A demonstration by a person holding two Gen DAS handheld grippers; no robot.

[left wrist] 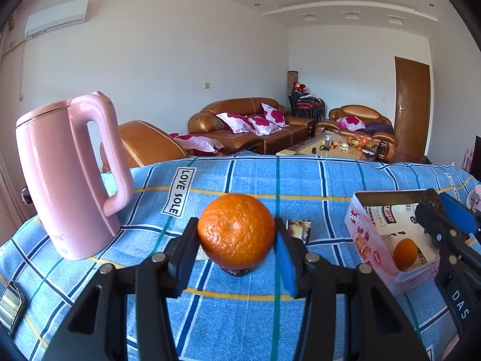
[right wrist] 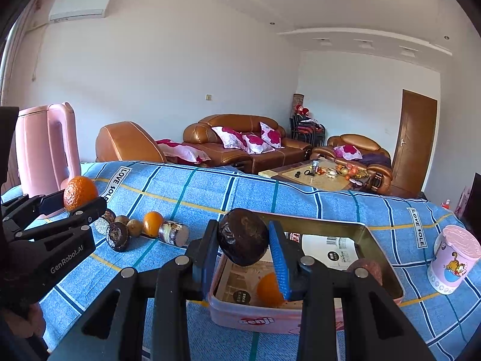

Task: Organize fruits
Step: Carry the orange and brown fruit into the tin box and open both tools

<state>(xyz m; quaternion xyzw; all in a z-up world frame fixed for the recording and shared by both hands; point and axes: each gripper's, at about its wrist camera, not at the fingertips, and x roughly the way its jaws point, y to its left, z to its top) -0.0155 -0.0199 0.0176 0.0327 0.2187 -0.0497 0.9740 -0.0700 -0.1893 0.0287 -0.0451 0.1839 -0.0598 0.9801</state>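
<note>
My left gripper (left wrist: 237,240) is shut on an orange (left wrist: 236,231), held above the blue checked cloth; the same orange (right wrist: 80,193) shows at the left of the right wrist view. My right gripper (right wrist: 243,245) is shut on a dark wrinkled passion fruit (right wrist: 243,241), held over the near left corner of the pink tin box (right wrist: 255,316). Inside the box lie another orange (right wrist: 268,291) and a reddish-brown fruit (right wrist: 368,268). Left of the box on the cloth lie several loose fruits: an orange (right wrist: 152,223), brown kiwis (right wrist: 134,227) and a dark passion fruit (right wrist: 117,236).
A pink kettle (left wrist: 64,177) stands at the left on the cloth. A foil-wrapped snack (right wrist: 173,233) lies near the loose fruits. A pink cartoon cup (right wrist: 454,263) stands to the right of the box. A phone (left wrist: 11,305) lies at the near left edge.
</note>
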